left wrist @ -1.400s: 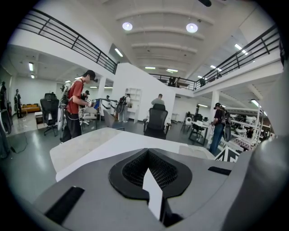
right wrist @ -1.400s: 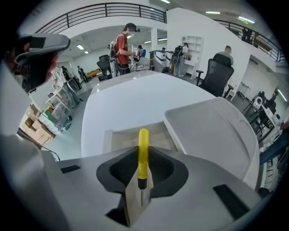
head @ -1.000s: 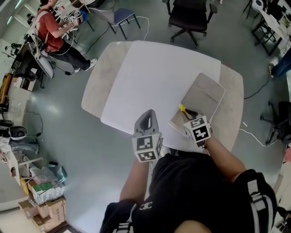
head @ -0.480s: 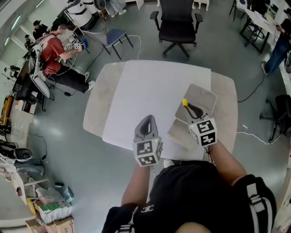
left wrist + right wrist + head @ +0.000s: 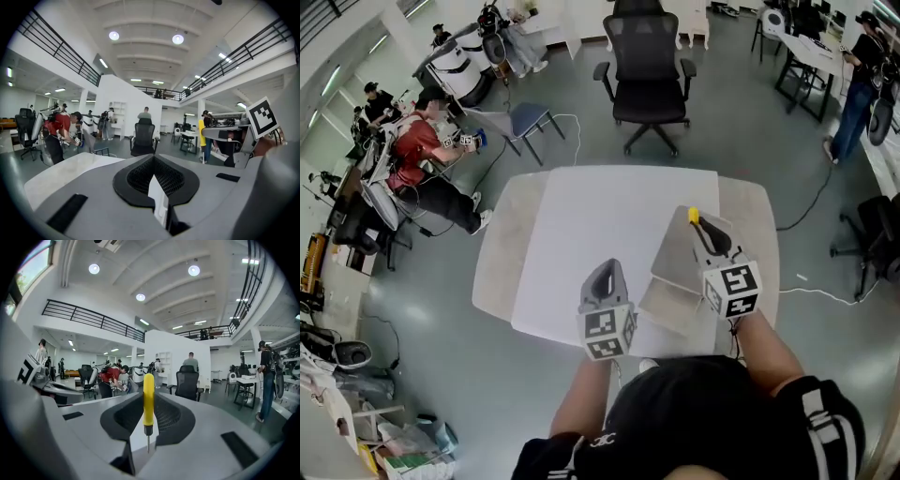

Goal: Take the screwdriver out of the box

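Note:
My right gripper (image 5: pixel 709 234) is shut on the screwdriver (image 5: pixel 694 217), whose yellow handle sticks out past the jaws, over the open grey box (image 5: pixel 678 267) on the white table (image 5: pixel 591 225). In the right gripper view the screwdriver (image 5: pixel 148 401) stands upright between the jaws of that gripper (image 5: pixel 146 433), handle up and thin shaft down. My left gripper (image 5: pixel 603 270) hangs over the table's near edge, shut with nothing in it; its own view shows the jaws of this gripper (image 5: pixel 158 190) closed together. From the left, the right gripper's marker cube (image 5: pixel 262 117) and the screwdriver (image 5: pixel 202 134) show.
A black office chair (image 5: pixel 646 58) stands beyond the table's far edge. A blue chair (image 5: pixel 529 121) and a seated person in red (image 5: pixel 420 153) are at the far left. Desks and a standing person (image 5: pixel 858 80) are at the far right. A cable (image 5: pixel 811 286) lies on the floor.
My right gripper has risen out of the box with the screwdriver and now points level into the room. The left gripper has hardly moved. The head view has tilted up.

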A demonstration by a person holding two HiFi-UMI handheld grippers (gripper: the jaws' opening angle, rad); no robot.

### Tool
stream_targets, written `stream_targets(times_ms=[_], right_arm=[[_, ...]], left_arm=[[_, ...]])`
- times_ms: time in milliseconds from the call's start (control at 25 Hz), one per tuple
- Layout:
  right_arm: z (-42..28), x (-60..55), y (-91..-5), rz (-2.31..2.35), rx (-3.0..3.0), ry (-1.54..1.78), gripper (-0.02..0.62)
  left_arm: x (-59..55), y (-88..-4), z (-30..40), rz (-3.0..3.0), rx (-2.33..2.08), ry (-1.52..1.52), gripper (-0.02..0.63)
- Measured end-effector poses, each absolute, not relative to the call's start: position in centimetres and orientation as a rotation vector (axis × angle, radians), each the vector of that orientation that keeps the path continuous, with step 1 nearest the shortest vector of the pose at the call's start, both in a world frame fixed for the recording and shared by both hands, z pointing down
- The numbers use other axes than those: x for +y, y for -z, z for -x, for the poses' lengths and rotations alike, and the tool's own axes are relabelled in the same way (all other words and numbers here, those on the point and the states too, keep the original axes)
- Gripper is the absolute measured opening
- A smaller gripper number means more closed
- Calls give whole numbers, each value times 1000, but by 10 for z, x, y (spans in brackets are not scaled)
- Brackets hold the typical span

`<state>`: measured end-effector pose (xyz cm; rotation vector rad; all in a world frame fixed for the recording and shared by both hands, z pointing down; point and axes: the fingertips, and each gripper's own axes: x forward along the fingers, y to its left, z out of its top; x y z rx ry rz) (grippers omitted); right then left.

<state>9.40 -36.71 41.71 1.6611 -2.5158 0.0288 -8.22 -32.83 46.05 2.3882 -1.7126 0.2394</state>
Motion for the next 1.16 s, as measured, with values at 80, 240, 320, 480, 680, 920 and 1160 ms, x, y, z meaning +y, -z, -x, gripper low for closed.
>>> stream_targets(times_ms=[80,240,320,480,680,920,1160], right_arm=[[-101,-365,-413,-1689,-2529,-35,69],[-111,-356,-410,-1727,-2520,-44,69],[-115,-354,-411,-1741,-2514,-51,69],[-118,-351,-415,-1753,-2512,-66,69],[-127,-349,-418,-1781,-2502,-101,69],[-120,-349,-414,-1770,-2525,-114,69],[-114,-343,-418,-1744,-2538,-119,69]], left_arm=[[-329,-456,72,-2418,-1691,-240,14],[-323,-450,54,-2466,-1643,-255,14],[-321,-448,49,-2482,-1628,-258,14],[-320,-449,47,-2503,-1620,-263,14],[-318,-450,40,-2506,-1610,-263,14],[-316,-447,48,-2495,-1626,-256,14],[-312,-450,49,-2484,-1628,-251,14]])
